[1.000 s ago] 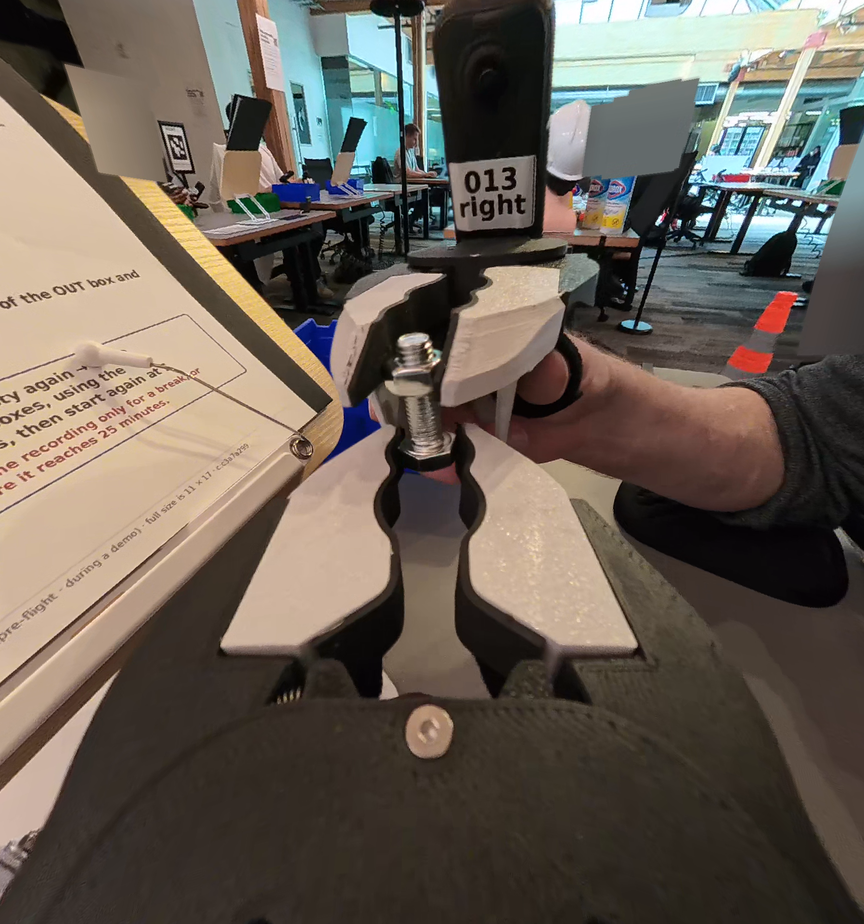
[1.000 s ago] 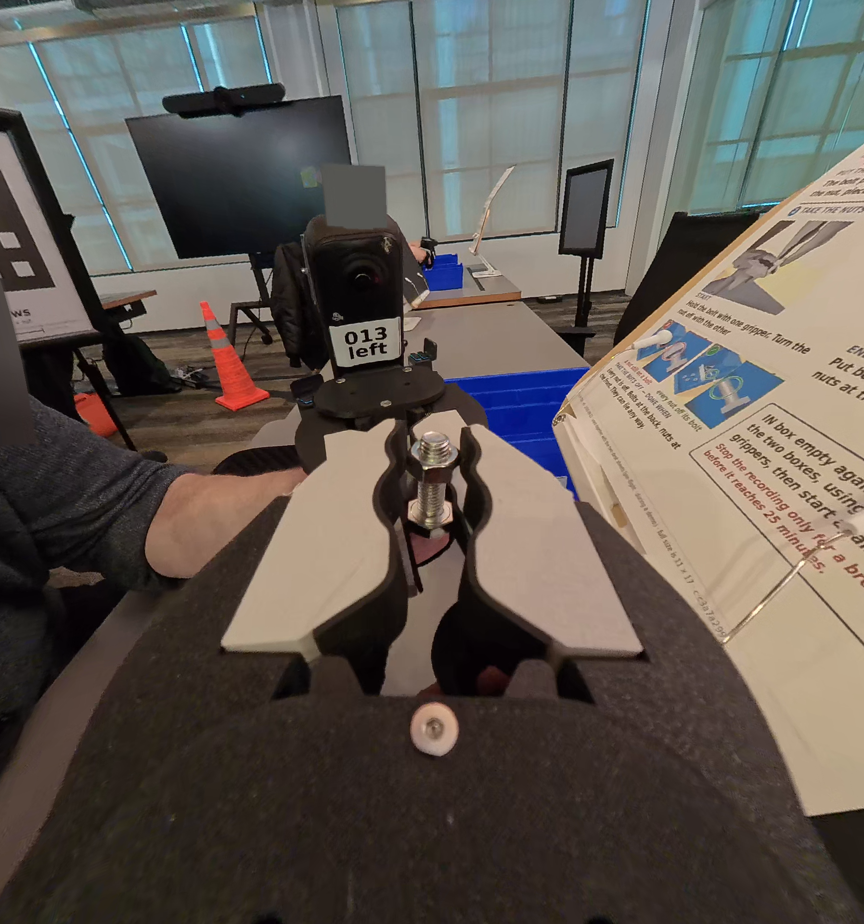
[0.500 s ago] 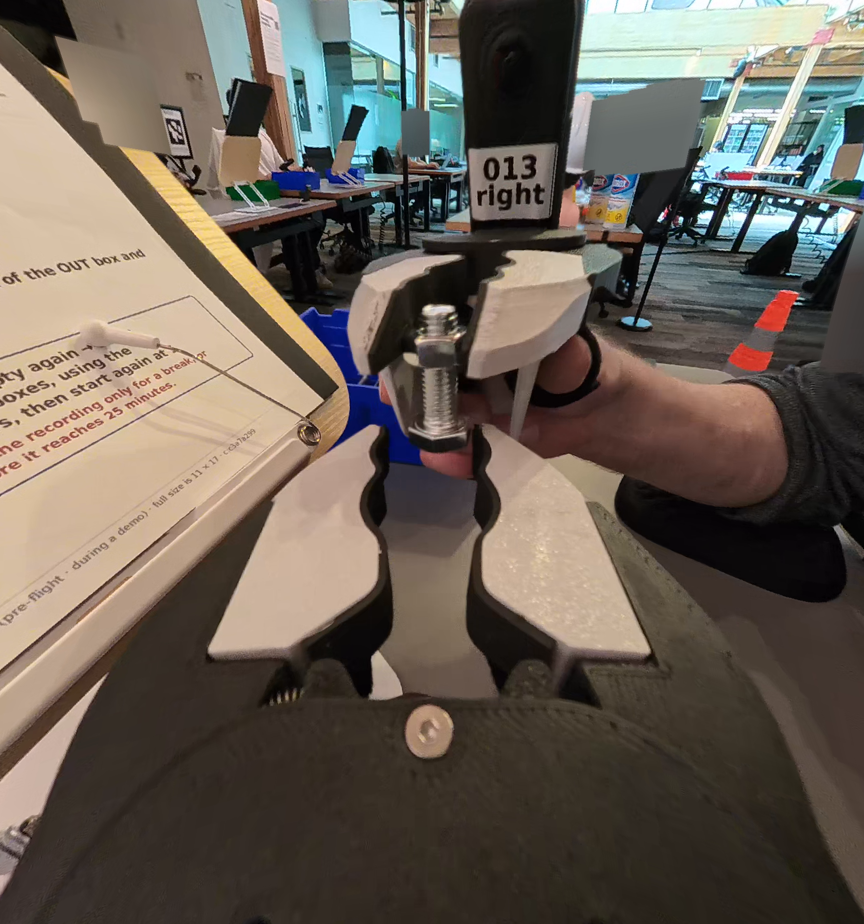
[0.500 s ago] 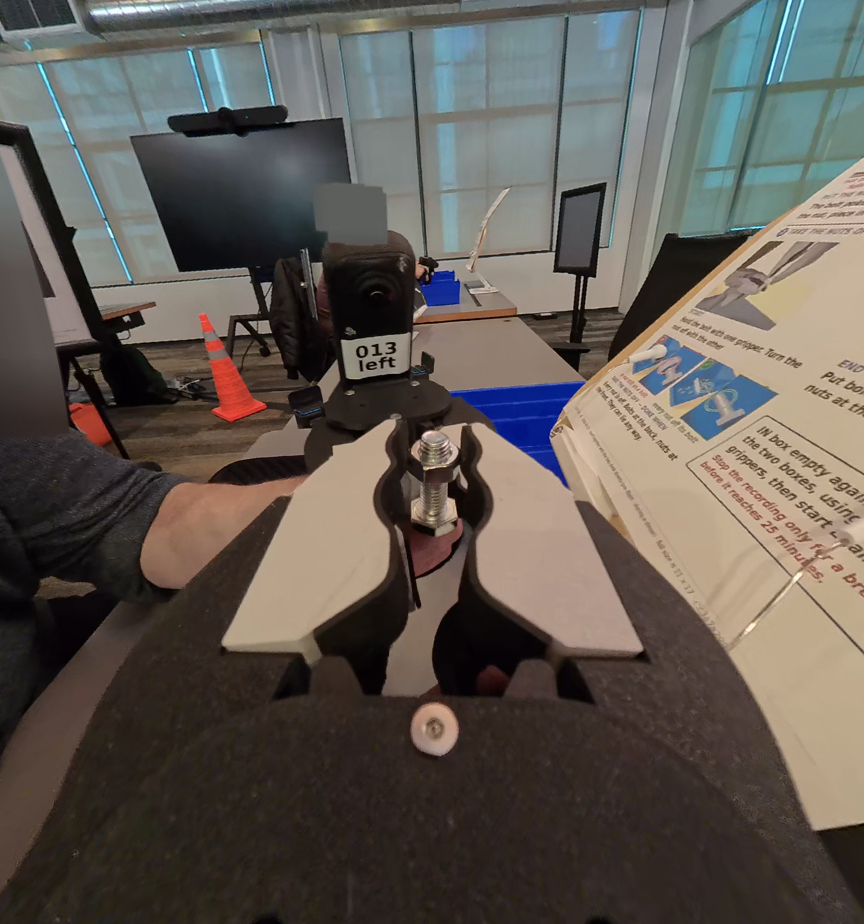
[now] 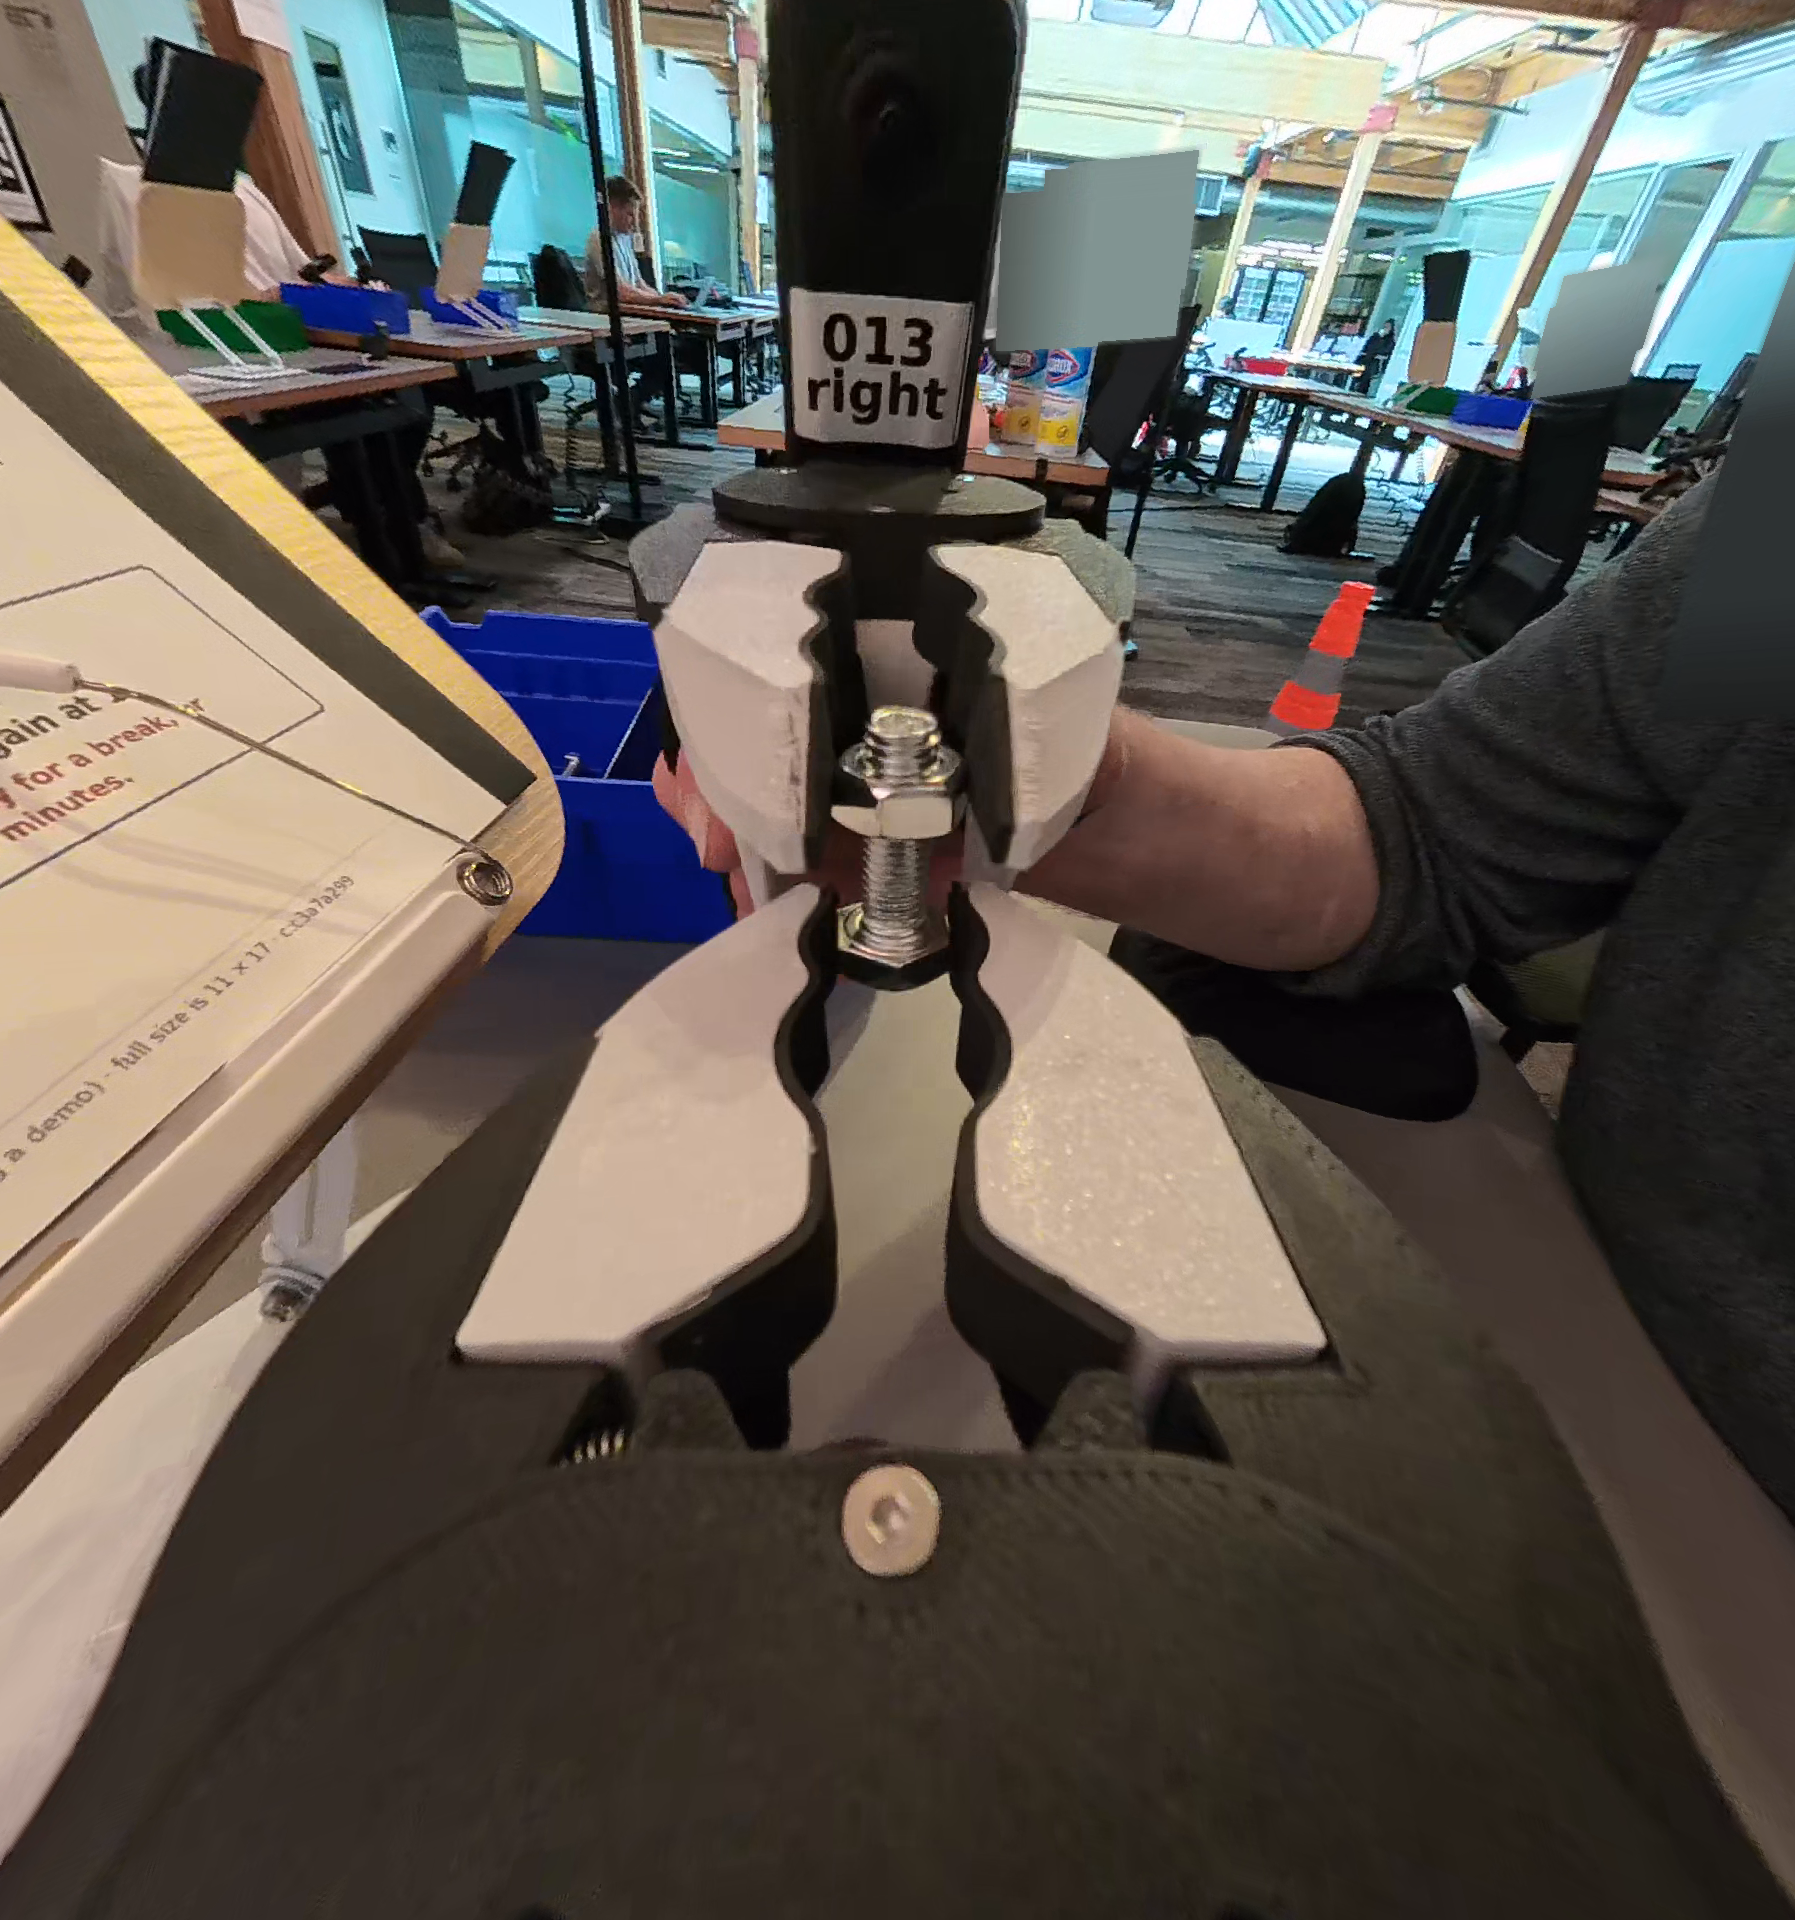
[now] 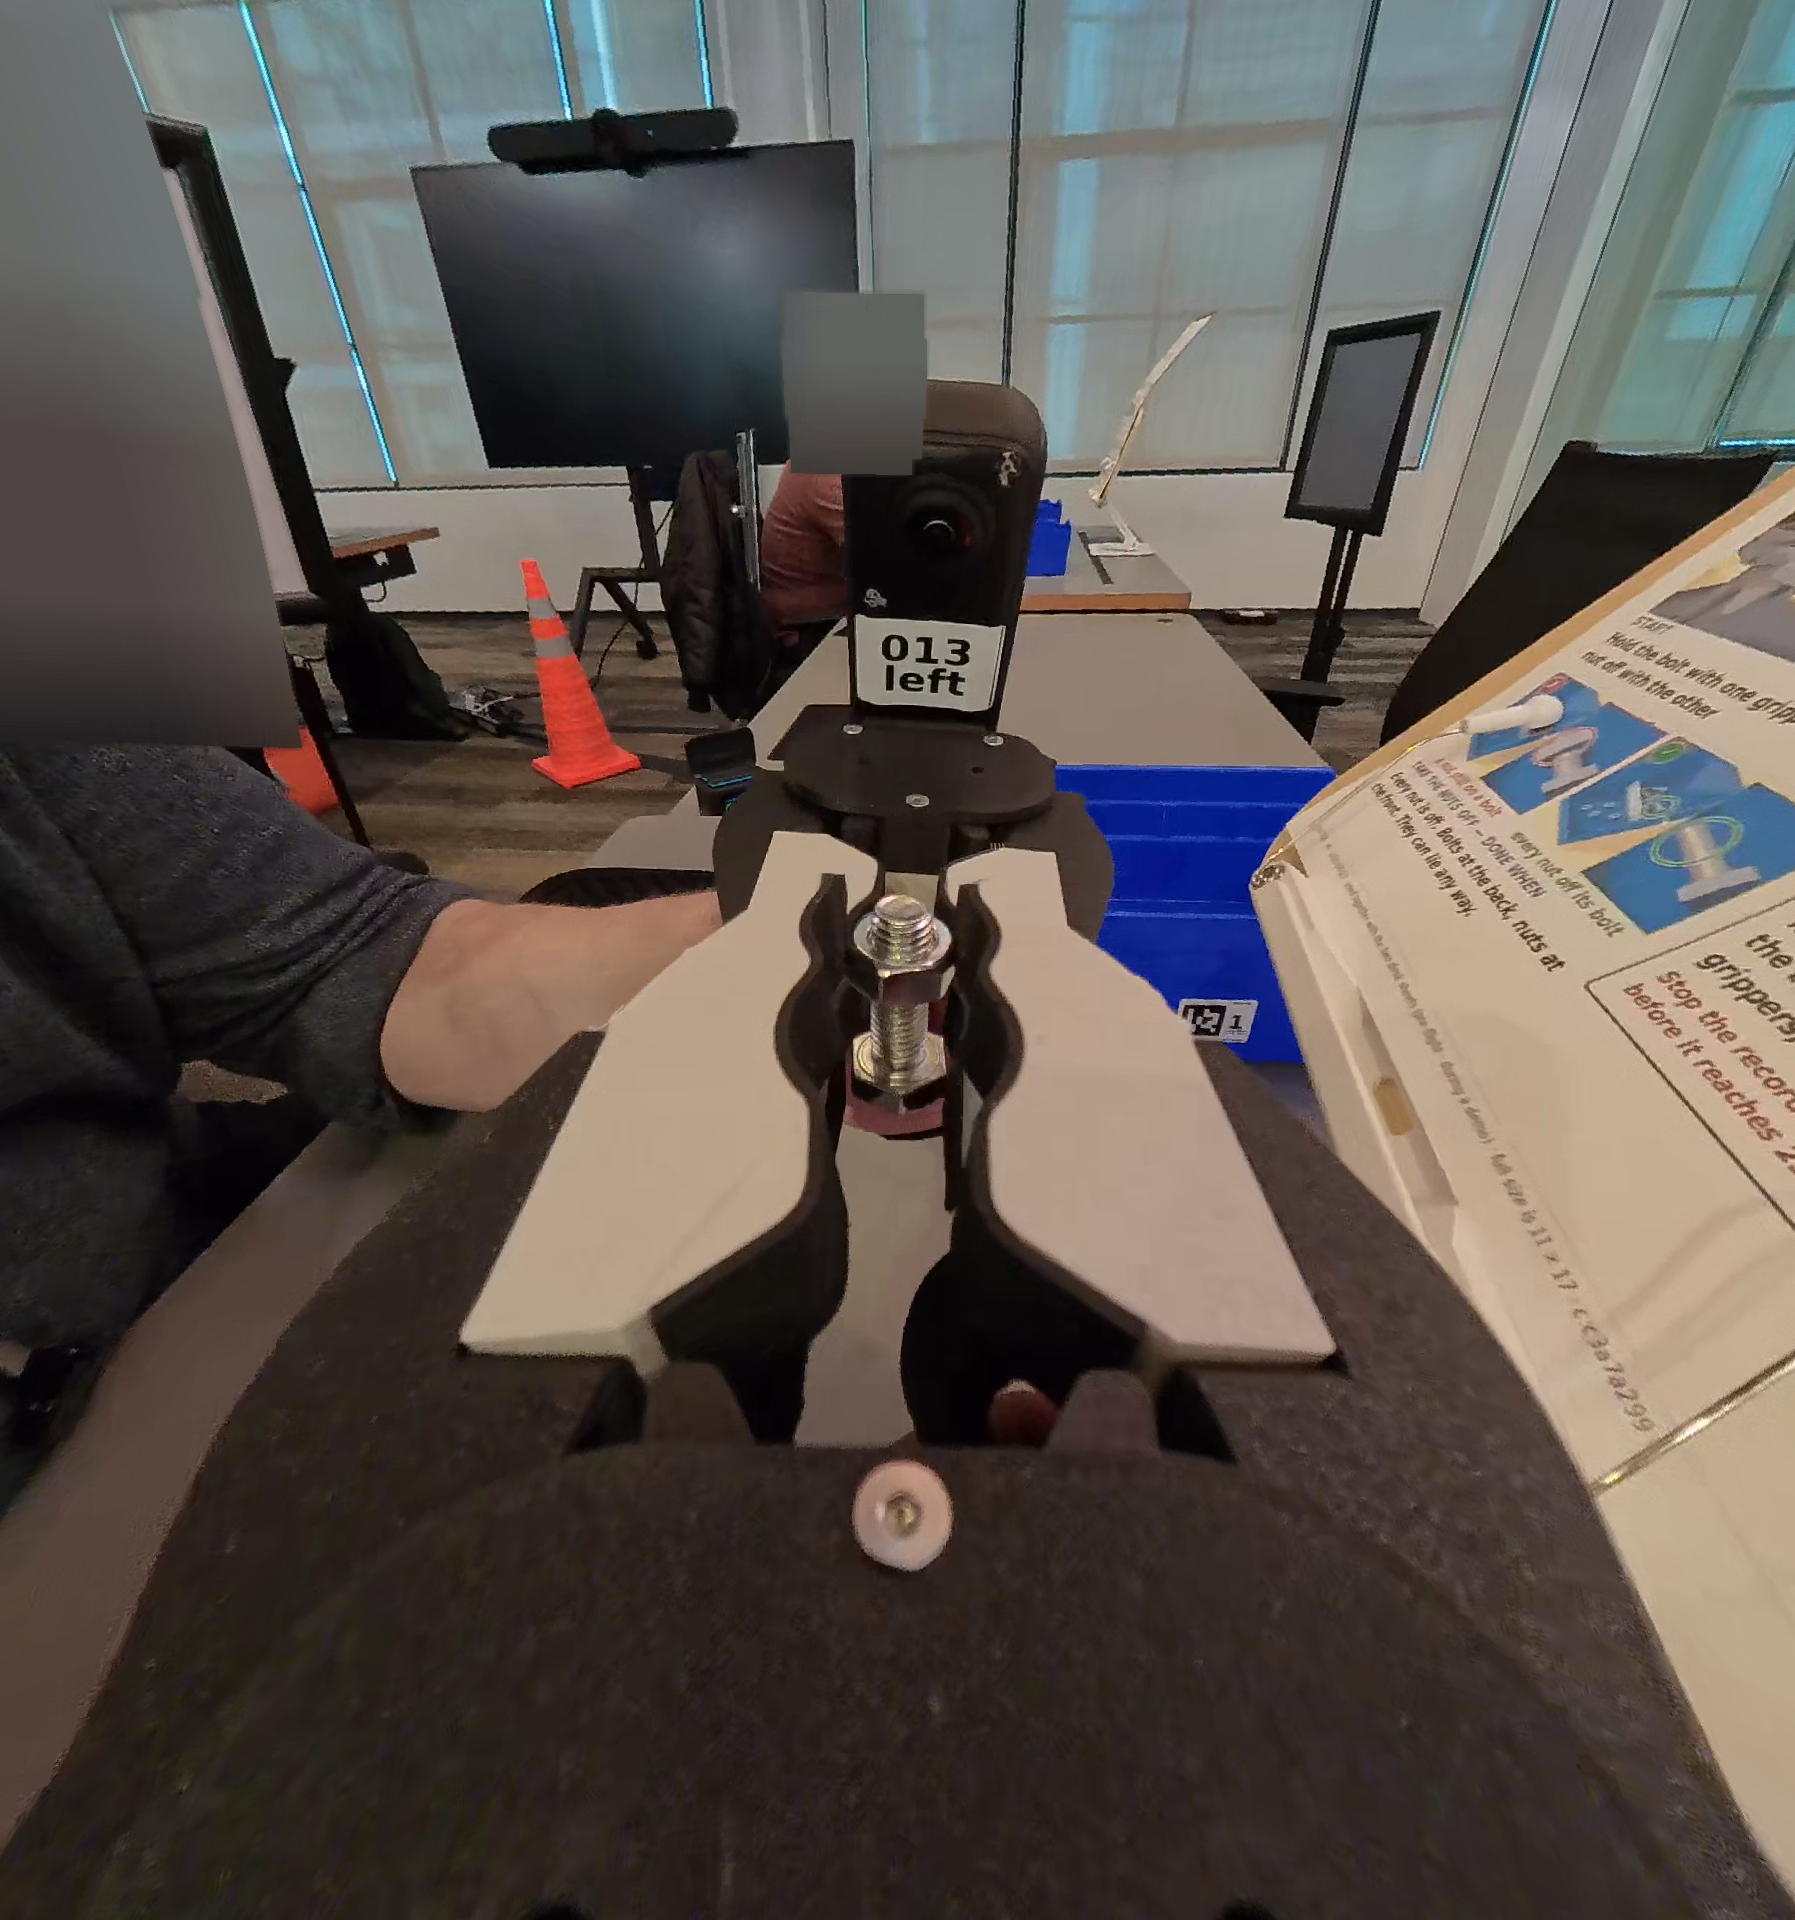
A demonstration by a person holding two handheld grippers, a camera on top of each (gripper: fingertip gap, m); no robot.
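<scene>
the left tool (image 5: 891, 940) pinches the bolt (image 5: 895, 883) head, the right tool (image 6: 903, 971) its nut (image 6: 905, 977); a slack pinch could drop it.

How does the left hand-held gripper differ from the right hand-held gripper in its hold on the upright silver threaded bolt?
The left hand-held gripper clamps the hex head at the lower end of the silver threaded bolt, while the right hand-held gripper clamps the silver hex nut near the upper threaded end. The left one sits lower and the right one higher. Both are shut on the same upright assembly and face each other.
</scene>
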